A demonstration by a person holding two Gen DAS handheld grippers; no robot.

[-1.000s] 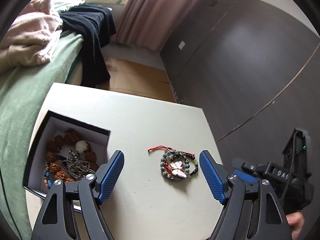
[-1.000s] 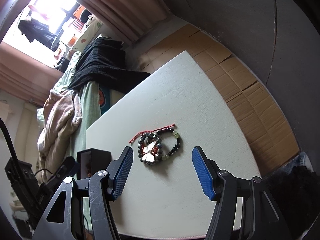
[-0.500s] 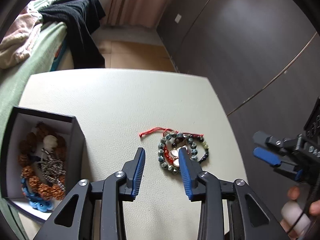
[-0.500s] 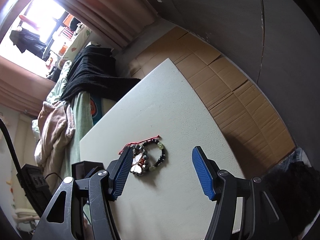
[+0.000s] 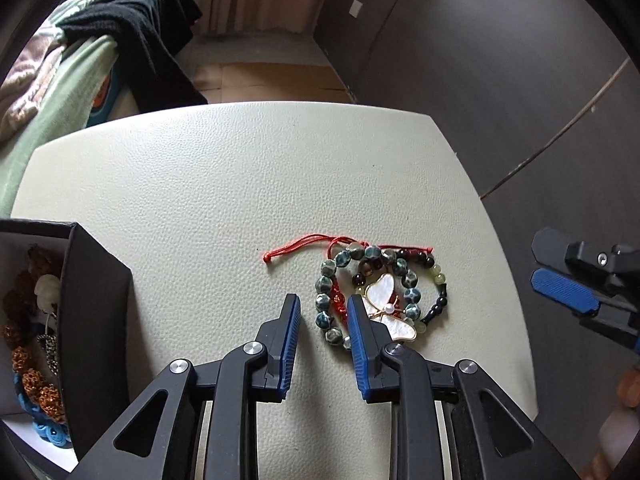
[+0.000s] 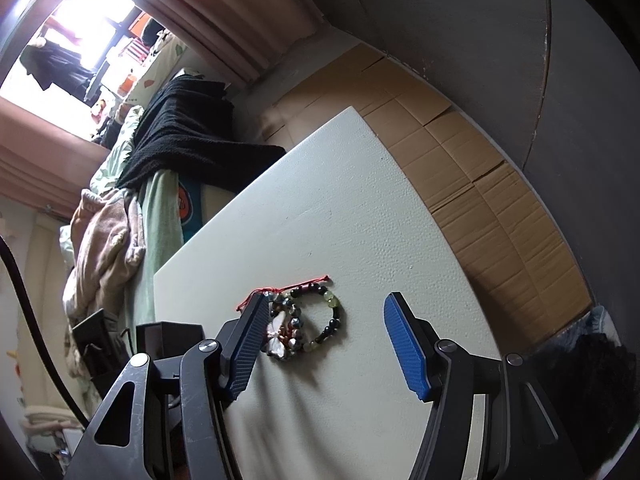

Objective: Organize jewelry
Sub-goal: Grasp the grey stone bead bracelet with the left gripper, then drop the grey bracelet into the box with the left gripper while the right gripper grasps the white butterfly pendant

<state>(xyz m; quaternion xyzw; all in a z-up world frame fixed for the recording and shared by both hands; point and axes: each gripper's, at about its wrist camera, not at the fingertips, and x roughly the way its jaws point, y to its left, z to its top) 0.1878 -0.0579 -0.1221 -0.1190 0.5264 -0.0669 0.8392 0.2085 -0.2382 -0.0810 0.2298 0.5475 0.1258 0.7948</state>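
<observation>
The left gripper [image 5: 324,320] has just been closing around the green bead bracelet [image 5: 329,304], pads apart; the right gripper [image 6: 326,340] hangs half open, empty.

Bracelets [image 5: 376,292] on table [image 5: 224,184], box [image 5: 92,320] to their left

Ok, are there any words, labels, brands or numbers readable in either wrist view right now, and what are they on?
No text can be read in either view.
Orange print on the teal cloth at the bedside: too blurred to read.
Small white sticker on the dark wall panel: no writing can be made out.
Black cardboard jewelry box and pile of beaded bracelets: no marking shows.
</observation>
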